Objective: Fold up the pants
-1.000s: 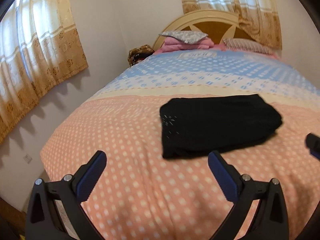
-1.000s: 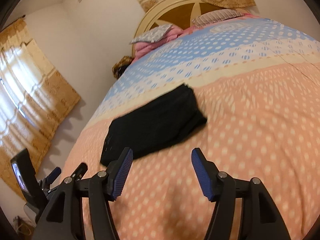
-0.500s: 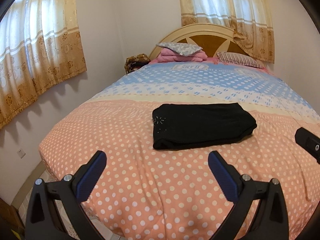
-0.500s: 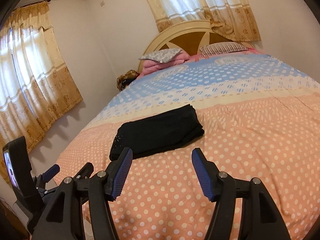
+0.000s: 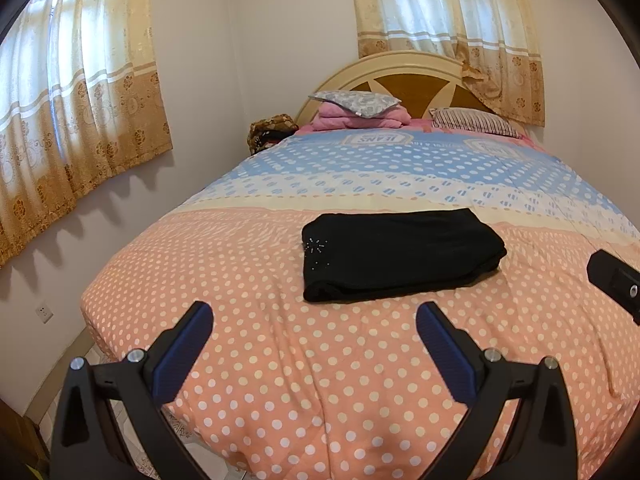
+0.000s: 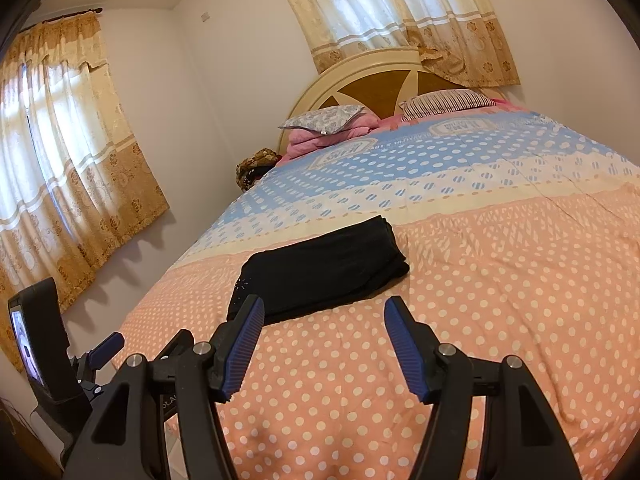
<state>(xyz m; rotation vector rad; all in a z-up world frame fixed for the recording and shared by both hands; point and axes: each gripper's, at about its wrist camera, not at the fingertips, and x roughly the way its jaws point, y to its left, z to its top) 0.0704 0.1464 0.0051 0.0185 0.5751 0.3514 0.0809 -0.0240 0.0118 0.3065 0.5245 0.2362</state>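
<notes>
Pants (image 5: pixel 400 254), black and already folded into a compact rectangle, lie flat on the peach polka-dot part of the bedspread (image 5: pixel 320 380), with the small sparkly motif at their near-left corner and the thick stacked layers along the right side. Compared with a second ago, both cameras have drawn back and up from the bundle: it now looks smaller and sits farther off, and more of the room shows, including the curtains (image 5: pixel 80 120) on the left and the headboard (image 5: pixel 400 80) at the far end. That retreat, with nothing left in either tool, suggests the folding is finished or close to it. The left gripper (image 5: pixel 314 332) has its blue pads spread wide with only bedspread between them; the right gripper (image 6: pixel 324 330) is likewise spread and empty, hanging just near of the bundle's edge without touching it. No real containers appear. The only stacked storage is at the far end, where a grey patterned pillow (image 5: pixel 356 102) rests on folded pink bedding (image 5: pixel 360 120), beside a striped pillow (image 5: pixel 472 120) on the right.
</notes>
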